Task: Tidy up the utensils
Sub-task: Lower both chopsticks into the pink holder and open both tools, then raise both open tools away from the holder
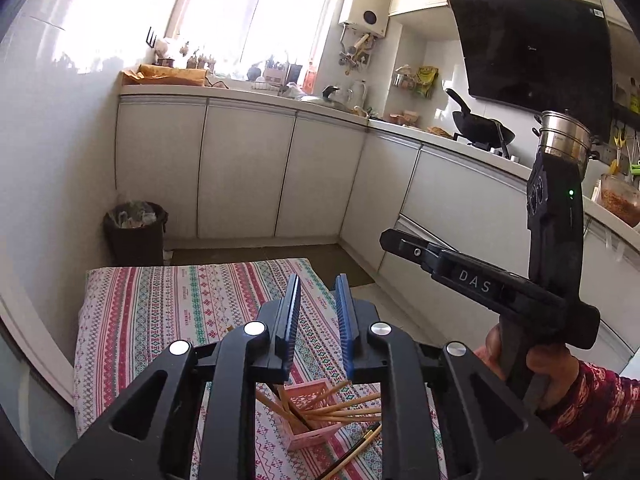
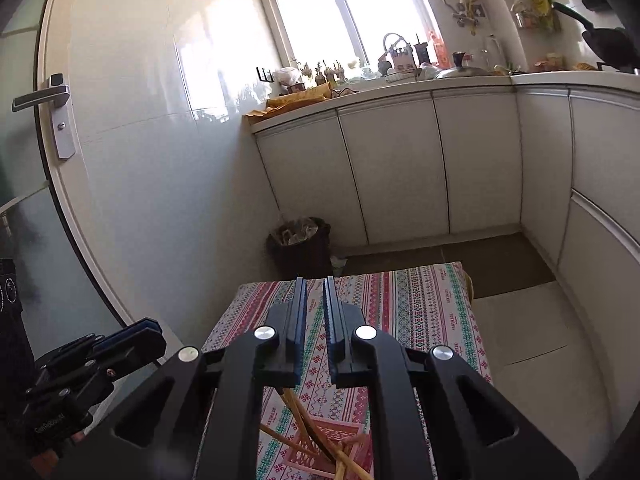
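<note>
Wooden chopsticks [image 1: 344,408] lie in a loose fan across a small pink crate [image 1: 308,420] on a table under a striped cloth [image 1: 160,320], directly below and just ahead of both claws. Their long axes run mostly across the left wrist view, tips spilling over the crate's right rim, and one dark, gold-tipped stick [image 1: 360,446] lies on the cloth beside it. The left gripper [image 1: 318,304] hovers above the crate with its blue pads a narrow gap apart and nothing between them. The right gripper [image 2: 315,300] hangs over the same spot, pads nearly closed and likewise empty; a hand [image 1: 536,364] in a patterned sleeve holds its handle. Neither claw touches a stick yet. Both look about equally near, so the coming pick likely turns on dropping straight down and squaring the pads across a stick's length.
</note>
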